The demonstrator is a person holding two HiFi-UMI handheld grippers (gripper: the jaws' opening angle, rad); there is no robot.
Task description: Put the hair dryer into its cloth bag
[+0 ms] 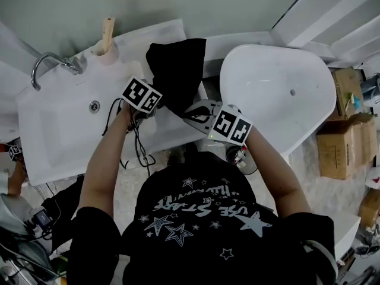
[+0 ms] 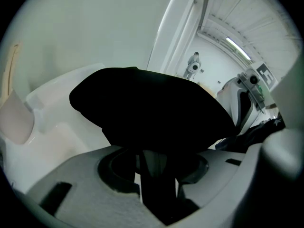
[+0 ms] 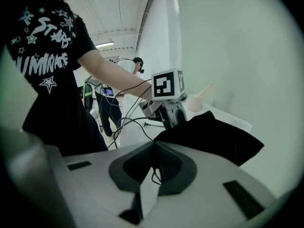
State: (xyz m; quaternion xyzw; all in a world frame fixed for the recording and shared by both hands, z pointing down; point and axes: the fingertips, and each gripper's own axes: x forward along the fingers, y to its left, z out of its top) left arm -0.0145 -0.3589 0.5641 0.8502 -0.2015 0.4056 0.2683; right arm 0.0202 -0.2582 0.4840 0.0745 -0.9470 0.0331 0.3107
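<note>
Both grippers hold the black cloth bag (image 1: pixel 177 70) up over the white counter (image 1: pixel 178 132) between sink and tub. My left gripper (image 1: pixel 158 108) is shut on a dark upright handle (image 2: pixel 153 175) that runs up into the bag's black bulk (image 2: pixel 152 108); it looks like the hair dryer's handle. The rest of the dryer is hidden in the cloth. Its black cord (image 1: pixel 140 150) hangs down from the left gripper. My right gripper (image 1: pixel 189 109) is shut on the bag's edge (image 3: pixel 156 141), with a thin drawstring (image 3: pixel 153 175) dangling at the jaws. The right gripper view shows the left gripper (image 3: pixel 172 112) beside the bag (image 3: pixel 211 136).
A white sink basin (image 1: pixel 71 120) with a chrome faucet (image 1: pixel 52 61) lies at the left. A cup with a wooden handle in it (image 1: pixel 107 43) stands at the counter's back. A white bathtub (image 1: pixel 279 94) fills the right, with cardboard boxes (image 1: pixel 344 129) beyond it.
</note>
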